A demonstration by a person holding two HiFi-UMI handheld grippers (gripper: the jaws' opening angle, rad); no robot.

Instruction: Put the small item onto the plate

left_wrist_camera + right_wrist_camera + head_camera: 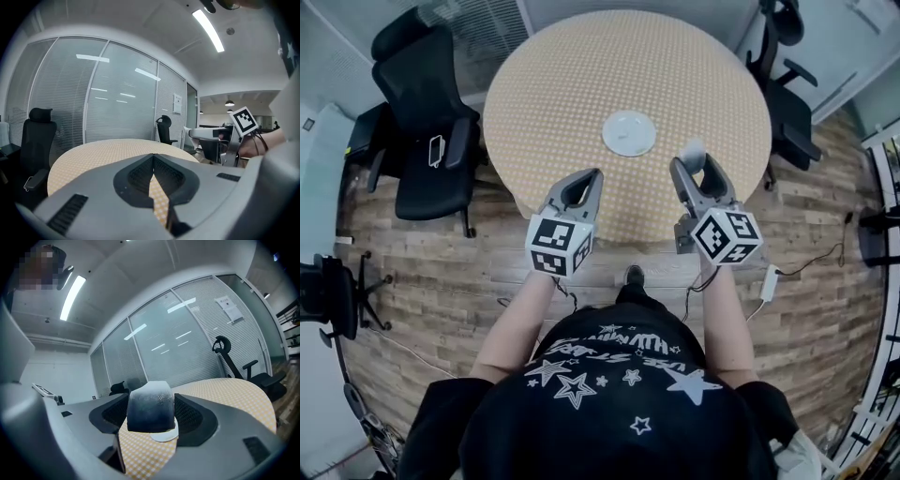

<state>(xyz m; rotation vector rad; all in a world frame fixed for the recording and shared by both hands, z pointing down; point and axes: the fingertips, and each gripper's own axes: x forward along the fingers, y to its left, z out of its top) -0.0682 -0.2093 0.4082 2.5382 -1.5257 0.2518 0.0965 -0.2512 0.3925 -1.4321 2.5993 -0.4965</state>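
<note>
A small white plate (629, 132) lies near the middle of the round, checkered table (553, 84). My right gripper (693, 161) hovers above the table's near right part, right of the plate, shut on a small grey-white item (694, 150). In the right gripper view the small item (150, 407) fills the gap between the jaws, with the plate (164, 435) showing just below it. My left gripper (589, 174) is held over the table's near edge, left of the plate, its jaws closed together with nothing between them (153, 157).
Black office chairs stand at the left (427, 122) and at the right (787, 94) of the table. A phone (436, 150) rests on the left chair. Cables and a power strip (769, 281) lie on the wooden floor.
</note>
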